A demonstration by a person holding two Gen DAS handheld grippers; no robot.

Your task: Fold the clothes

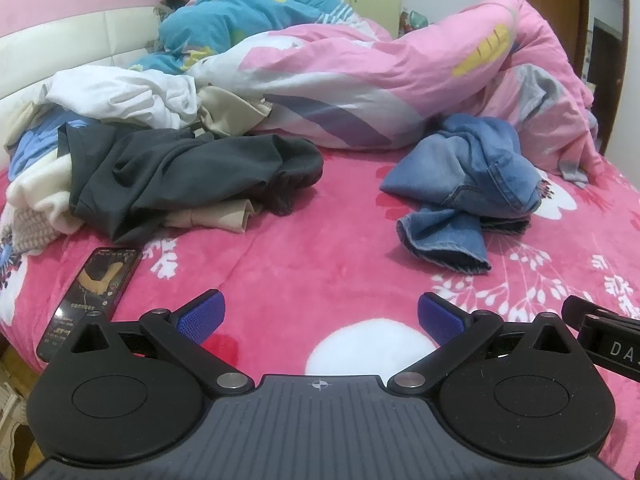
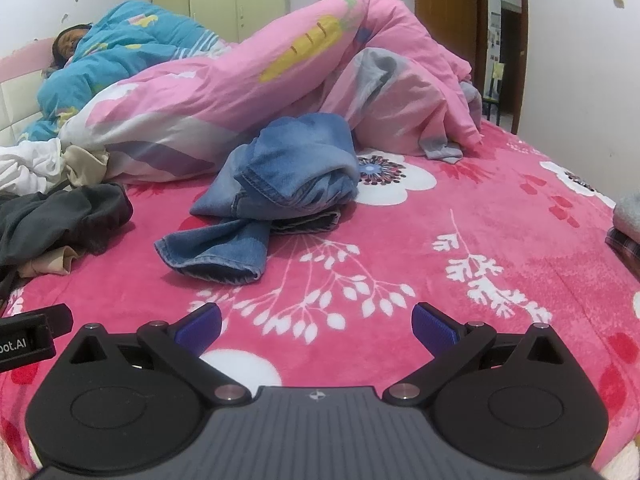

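Observation:
Crumpled blue jeans (image 1: 464, 184) (image 2: 280, 184) lie in a heap on the pink flowered blanket (image 1: 312, 248) (image 2: 460, 216), one leg cuff pointing toward me. A dark grey garment (image 1: 180, 172) (image 2: 52, 216) tops a pile of clothes at the left, with white (image 1: 120, 96) and beige (image 1: 216, 216) pieces around it. My left gripper (image 1: 320, 318) hovers open over the blanket, short of the jeans, nothing between its blue pads (image 1: 202, 316). My right gripper (image 2: 316, 326) is open too, below the jeans' cuff and empty.
A person (image 1: 224, 12) (image 2: 120, 56) lies under a blue quilt at the head of the bed. A bunched pink duvet (image 1: 380, 76) (image 2: 280, 76) lies behind the jeans. A phone (image 1: 96, 296) rests near the left edge. Folded items (image 2: 628, 224) sit at the right edge.

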